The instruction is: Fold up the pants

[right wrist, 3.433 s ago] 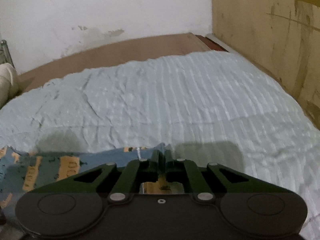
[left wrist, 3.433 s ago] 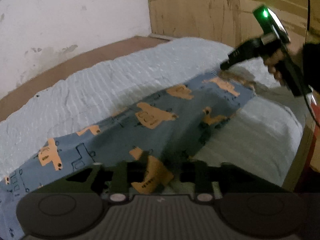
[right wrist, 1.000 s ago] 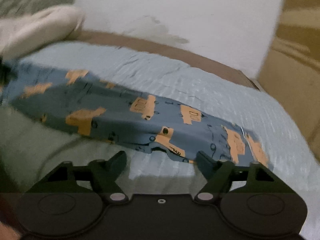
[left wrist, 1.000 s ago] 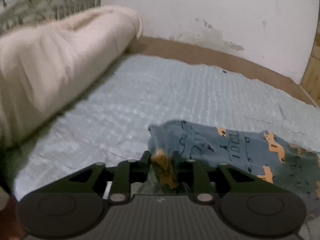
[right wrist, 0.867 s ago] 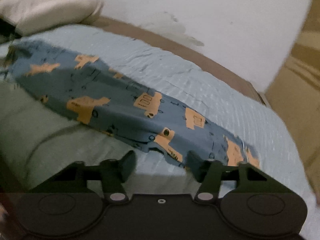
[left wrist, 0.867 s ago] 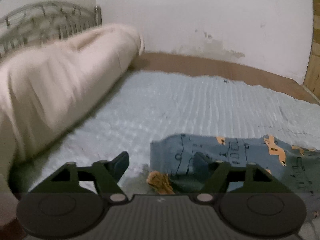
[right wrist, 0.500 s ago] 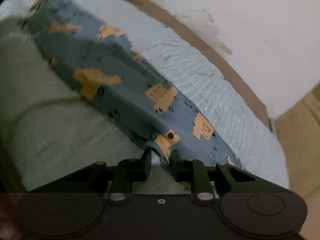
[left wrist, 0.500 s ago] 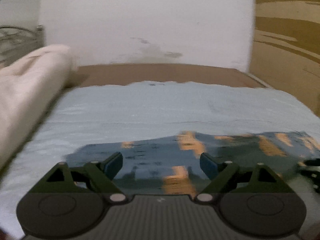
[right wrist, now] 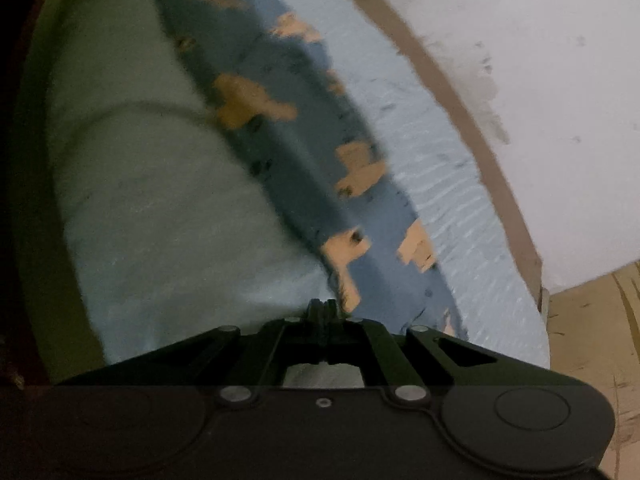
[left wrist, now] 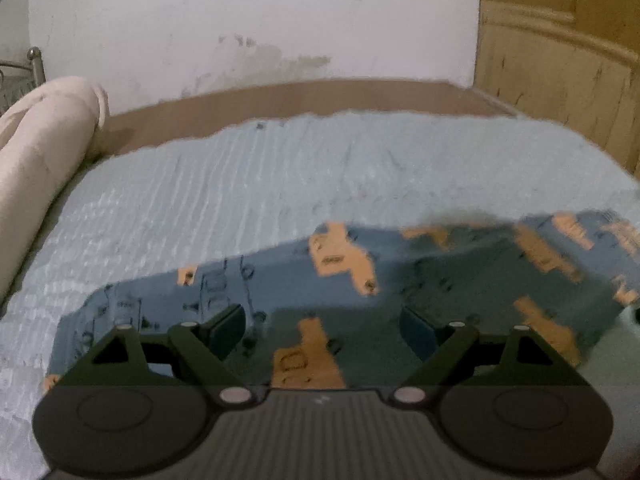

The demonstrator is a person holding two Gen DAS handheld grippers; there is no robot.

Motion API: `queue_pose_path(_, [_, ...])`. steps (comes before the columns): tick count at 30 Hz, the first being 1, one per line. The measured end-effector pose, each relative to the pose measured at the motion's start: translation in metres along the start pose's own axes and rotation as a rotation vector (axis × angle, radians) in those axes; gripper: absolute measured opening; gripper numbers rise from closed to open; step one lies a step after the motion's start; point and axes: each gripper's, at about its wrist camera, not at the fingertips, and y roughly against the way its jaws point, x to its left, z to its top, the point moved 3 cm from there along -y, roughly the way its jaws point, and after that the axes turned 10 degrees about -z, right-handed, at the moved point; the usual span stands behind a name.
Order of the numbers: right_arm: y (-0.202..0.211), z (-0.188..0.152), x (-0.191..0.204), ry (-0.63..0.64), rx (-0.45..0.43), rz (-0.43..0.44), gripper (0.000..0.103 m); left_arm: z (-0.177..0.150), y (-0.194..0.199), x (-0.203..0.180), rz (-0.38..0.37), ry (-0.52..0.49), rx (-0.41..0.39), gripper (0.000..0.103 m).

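Fingers on your right gripper (right wrist: 325, 307) are clamped on the near edge of the blue cotton pants with orange truck prints (left wrist: 360, 280) lying across the pale blue ribbed bedspread (left wrist: 240, 184), left gripper (left wrist: 322, 320) fingers spread wide above them, so you're probably mid-fold and need a left-hand grab next.

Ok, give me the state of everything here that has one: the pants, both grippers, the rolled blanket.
pants: lying in a long folded strip across the bed
left gripper: open, over the pants, gripping nothing
right gripper: shut at the pants' near edge; cloth between the tips cannot be confirmed
rolled blanket: rolled up along the bed's left side
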Motion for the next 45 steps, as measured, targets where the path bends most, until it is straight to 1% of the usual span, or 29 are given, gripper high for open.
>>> queue_pose_path(1, [0.001, -0.003, -0.001, -0.016, 0.0, 0.002, 0.0, -0.004, -0.004, 0.003, 0.008, 0.001, 0.016, 0.088])
queue_pose_path(3, [0.005, -0.006, -0.009, -0.104, -0.015, 0.005, 0.0, -0.01, -0.013, 0.008, 0.017, 0.011, 0.043, 0.088])
queue_pose_path(5, [0.011, -0.005, -0.022, -0.215, -0.041, -0.01, 0.021, -0.015, -0.017, 0.011, 0.019, 0.032, 0.057, 0.088])
queue_pose_path(6, [0.012, -0.003, -0.028, -0.273, -0.055, -0.012, 0.023, -0.017, -0.017, 0.012, 0.017, 0.041, 0.055, 0.088])
queue_pose_path(8, [0.01, 0.005, -0.036, -0.363, -0.072, 0.0, 0.025, -0.019, -0.015, 0.014, 0.008, 0.055, 0.041, 0.089])
queue_pose_path(10, [0.001, 0.014, -0.037, -0.401, -0.069, -0.016, 0.029, -0.021, -0.013, 0.013, 0.016, 0.049, 0.036, 0.091])
queue_pose_path(13, [-0.012, 0.018, -0.039, -0.489, -0.055, -0.009, 0.029, -0.025, -0.015, 0.014, 0.028, 0.033, 0.052, 0.092])
queue_pose_path(15, [-0.02, 0.015, -0.037, -0.498, -0.01, 0.0, 0.029, -0.028, -0.015, 0.017, 0.026, 0.047, 0.054, 0.093])
queue_pose_path(17, [-0.024, 0.009, -0.029, -0.456, 0.041, 0.008, 0.029, -0.026, -0.013, 0.02, 0.026, 0.063, 0.04, 0.093])
queue_pose_path(19, [-0.021, 0.004, -0.03, -0.471, 0.054, 0.025, 0.029, -0.023, -0.009, 0.023, 0.025, 0.074, 0.011, 0.093])
queue_pose_path(21, [-0.013, 0.005, -0.037, -0.485, 0.048, 0.026, 0.032, -0.019, -0.006, 0.026, 0.016, 0.077, -0.019, 0.097])
queue_pose_path(22, [-0.009, 0.009, -0.041, -0.5, 0.03, 0.027, 0.039, -0.017, -0.004, 0.026, 0.015, 0.076, -0.034, 0.101])
queue_pose_path(23, [-0.007, 0.014, -0.048, -0.526, 0.005, 0.035, 0.052, -0.015, -0.004, 0.026, 0.016, 0.072, -0.05, 0.103])
queue_pose_path(24, [-0.007, 0.02, -0.054, -0.561, -0.024, 0.046, 0.06, -0.013, -0.005, 0.025, 0.016, 0.065, -0.061, 0.103])
queue_pose_path(25, [-0.01, 0.028, -0.061, -0.6, -0.057, 0.058, 0.071, -0.013, -0.007, 0.025, 0.017, 0.053, -0.064, 0.103])
queue_pose_path(26, [-0.015, 0.038, -0.067, -0.639, -0.089, 0.075, 0.076, -0.013, -0.01, 0.024, 0.022, 0.038, -0.057, 0.103])
queue_pose_path(28, [-0.032, 0.062, -0.077, -0.72, -0.142, 0.131, 0.077, -0.016, -0.017, 0.022, 0.037, 0.014, -0.034, 0.103])
queue_pose_path(29, [-0.043, 0.075, -0.082, -0.754, -0.166, 0.164, 0.078, -0.019, -0.022, 0.023, 0.051, 0.007, -0.009, 0.103])
queue_pose_path(31, [-0.073, 0.106, -0.087, -0.801, -0.203, 0.237, 0.079, -0.025, -0.029, 0.027, 0.057, 0.02, 0.023, 0.103])
queue_pose_path(33, [-0.104, 0.138, -0.085, -0.813, -0.209, 0.293, 0.079, -0.027, -0.029, 0.033, 0.035, 0.067, 0.02, 0.103])
queue_pose_path(35, [-0.131, 0.172, -0.079, -0.802, -0.202, 0.374, 0.079, -0.028, -0.029, 0.037, 0.024, 0.083, 0.022, 0.103])
queue_pose_path(37, [-0.154, 0.205, -0.068, -0.747, -0.192, 0.436, 0.079, -0.029, -0.029, 0.038, 0.017, 0.088, 0.019, 0.103])
queue_pose_path(40, [-0.174, 0.24, -0.045, -0.61, -0.171, 0.445, 0.079, -0.029, -0.029, 0.04, 0.01, 0.094, 0.018, 0.103])
queue_pose_path(41, [-0.179, 0.246, -0.039, -0.573, -0.163, 0.443, 0.079, -0.029, -0.028, 0.041, 0.008, 0.095, 0.018, 0.103])
queue_pose_path(43, [-0.189, 0.252, -0.033, -0.525, -0.156, 0.395, 0.083, -0.028, -0.027, 0.042, 0.003, 0.096, 0.019, 0.103])
queue_pose_path(45, [-0.196, 0.249, -0.039, -0.543, -0.14, 0.294, 0.086, -0.029, -0.026, 0.043, -0.001, 0.095, 0.019, 0.103])
